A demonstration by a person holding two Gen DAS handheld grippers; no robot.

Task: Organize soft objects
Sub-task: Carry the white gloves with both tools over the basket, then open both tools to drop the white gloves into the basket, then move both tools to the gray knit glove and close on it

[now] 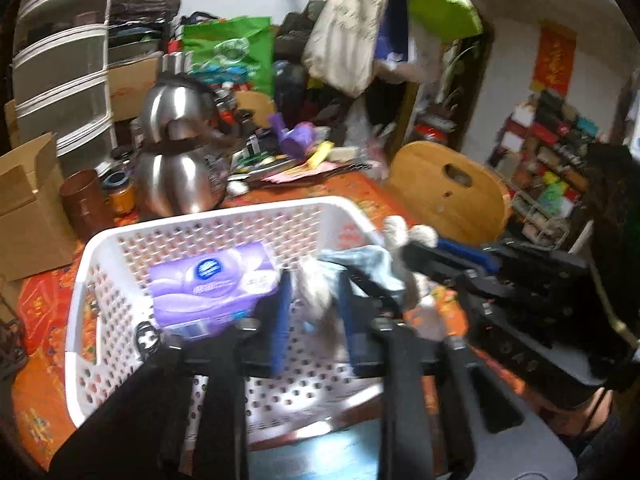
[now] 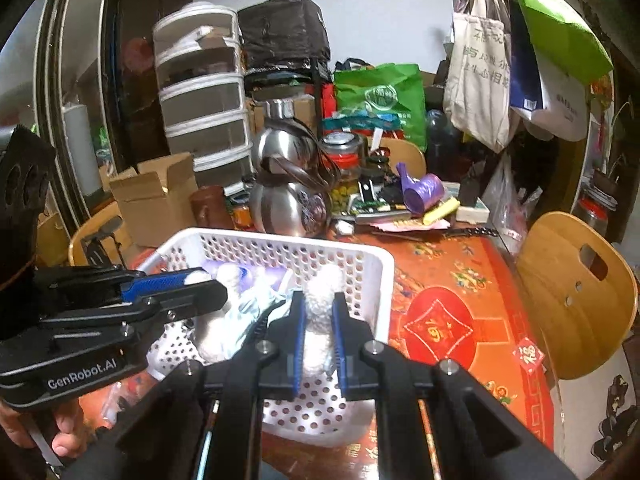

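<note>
2 black grippers: left gripper (image 1: 314, 304), right gripper (image 2: 319, 312), blue finger pads (image 2: 338, 332), silver screws, white "GenRobot.AI" lettering (image 2: 82, 372).

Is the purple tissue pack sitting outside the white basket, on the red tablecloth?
No, the purple tissue pack lies inside the white basket, with the basket's holed walls around it in the left wrist view.

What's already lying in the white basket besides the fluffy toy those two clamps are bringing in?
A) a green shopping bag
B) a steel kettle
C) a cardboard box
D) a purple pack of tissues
D: the purple pack of tissues lies inside the white basket, while the kettle, box and green bag are all outside it, behind it on the table or further back.
</note>
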